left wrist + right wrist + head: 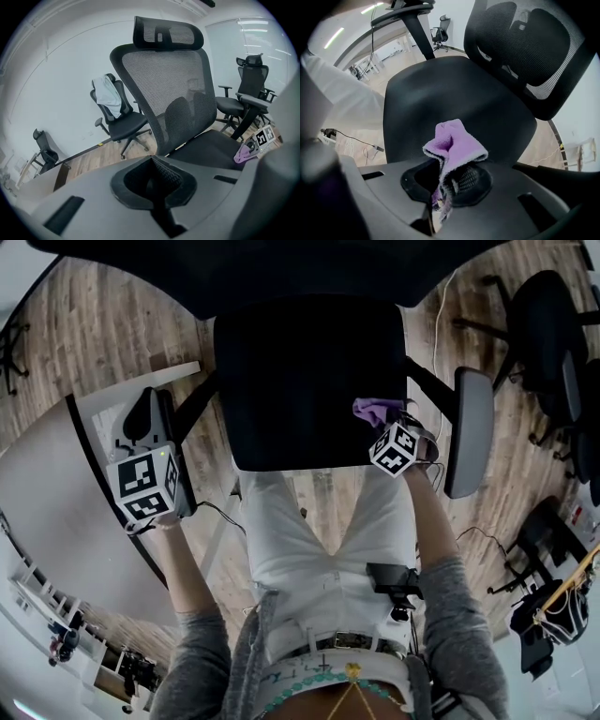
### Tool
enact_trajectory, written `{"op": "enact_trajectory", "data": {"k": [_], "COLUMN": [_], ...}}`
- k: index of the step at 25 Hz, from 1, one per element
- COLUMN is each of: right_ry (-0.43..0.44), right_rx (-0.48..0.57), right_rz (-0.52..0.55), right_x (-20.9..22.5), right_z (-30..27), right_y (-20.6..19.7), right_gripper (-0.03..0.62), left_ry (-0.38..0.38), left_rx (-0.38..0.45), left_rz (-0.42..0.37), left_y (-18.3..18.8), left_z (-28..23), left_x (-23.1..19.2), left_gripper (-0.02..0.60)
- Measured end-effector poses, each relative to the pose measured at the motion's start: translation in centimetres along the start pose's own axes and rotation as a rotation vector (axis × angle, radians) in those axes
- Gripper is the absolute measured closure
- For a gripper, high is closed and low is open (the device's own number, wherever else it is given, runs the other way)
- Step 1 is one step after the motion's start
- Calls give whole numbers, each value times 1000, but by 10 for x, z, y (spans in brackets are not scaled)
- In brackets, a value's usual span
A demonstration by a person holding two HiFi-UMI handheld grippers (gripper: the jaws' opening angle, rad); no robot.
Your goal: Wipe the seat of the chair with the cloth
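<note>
- Two grippers: right gripper clamps the purple cloth at the front edge of the seat.
- I read the left gripper closed, empty.

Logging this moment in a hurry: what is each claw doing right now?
Left claw: closed, empty.
Right claw: closed on the purple cloth.

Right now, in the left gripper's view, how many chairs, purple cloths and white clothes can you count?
4 chairs: near chair, chair with the garment, far-left chair, right chair
1 purple cloth
1 white garment
Total: 6
</note>
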State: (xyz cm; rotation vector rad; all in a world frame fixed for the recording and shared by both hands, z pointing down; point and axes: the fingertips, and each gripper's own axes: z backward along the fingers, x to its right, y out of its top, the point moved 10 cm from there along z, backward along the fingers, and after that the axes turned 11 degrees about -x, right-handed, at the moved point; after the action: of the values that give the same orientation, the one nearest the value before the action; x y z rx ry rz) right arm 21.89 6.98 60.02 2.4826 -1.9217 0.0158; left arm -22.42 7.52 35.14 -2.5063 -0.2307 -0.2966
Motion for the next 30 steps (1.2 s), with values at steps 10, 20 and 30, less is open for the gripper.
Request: {"op": "enact_trajectory", "data": {"k": [10, 20, 30], "right_ry": [24, 29, 1], "right_rx": [-39, -41, 44], "right_rz": [-14, -42, -32], "right_x": [4, 6, -2], "right_z": [-5, -11, 7], "right_y": [1, 2, -4], "right_gripper": [546, 546, 546], "left_ry": [-4, 0, -5], "left_rx": [2, 2, 6], "left_rz": [3, 2, 1], "left_y": [2, 1, 1], "left_z": [-1, -3, -1], "left_x": [2, 1, -2], "left_gripper": [573, 572, 572]}}
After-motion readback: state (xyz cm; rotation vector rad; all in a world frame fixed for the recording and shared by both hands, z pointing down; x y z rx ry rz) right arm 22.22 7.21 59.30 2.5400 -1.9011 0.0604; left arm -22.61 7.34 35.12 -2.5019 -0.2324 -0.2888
